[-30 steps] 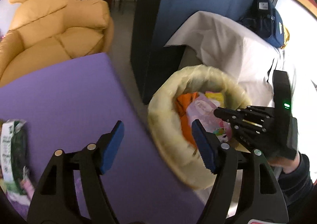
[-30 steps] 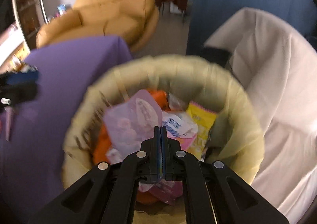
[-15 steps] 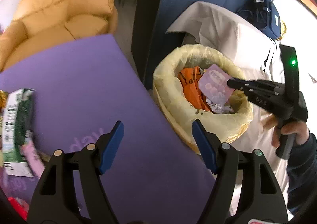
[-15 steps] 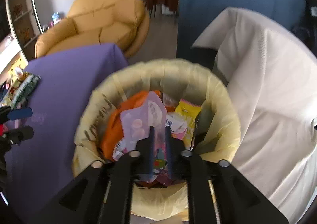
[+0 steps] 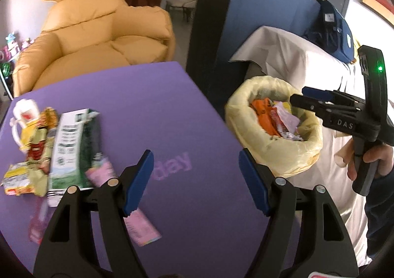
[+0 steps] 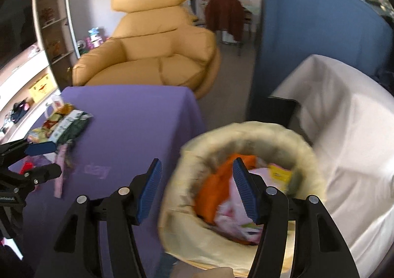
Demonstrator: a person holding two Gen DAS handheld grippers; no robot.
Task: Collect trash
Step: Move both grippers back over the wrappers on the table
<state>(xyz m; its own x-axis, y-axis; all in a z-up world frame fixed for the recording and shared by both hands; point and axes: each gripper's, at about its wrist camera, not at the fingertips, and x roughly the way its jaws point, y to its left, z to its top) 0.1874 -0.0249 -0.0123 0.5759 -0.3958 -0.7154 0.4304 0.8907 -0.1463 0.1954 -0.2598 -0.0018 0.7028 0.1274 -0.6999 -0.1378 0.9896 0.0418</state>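
- The right gripper [image 6: 195, 190] hangs over the near rim of the bin [image 5: 268, 152]; its jaws have just been opening and now stand wide, with nothing between the pads. The pink wrapper [image 6: 234, 214] lies loose on top of the other litter inside.
- The left gripper [image 5: 194, 183] is over the purple surface [image 5: 152, 110], jaws wide apart and empty.
- The trash left to collect lies at the surface's left side: a green-and-white carton [image 5: 71, 147], crumpled yellow and red wrappers [image 5: 27, 162] just beside it, a white cup [image 5: 23, 113] behind them, and a flat pink packet [image 5: 142, 228] nearest the left gripper.
- The wrappers and the packet look light, thin and soft. They would likely crumple under the pads instead of resisting, and a glossy film may slip out of a shallow pinch.
- The flat packet lies flush on the surface, so I judge an edge or corner the best hold, with one pad sliding beneath it.
- The carton looks stiffer but is dented and probably empty. A grip across its narrow side, near the middle, should keep it from swinging.
- The cup seems rigid and light; its rim or loop would serve.
- The bin liner is soft and gives no firm edge.
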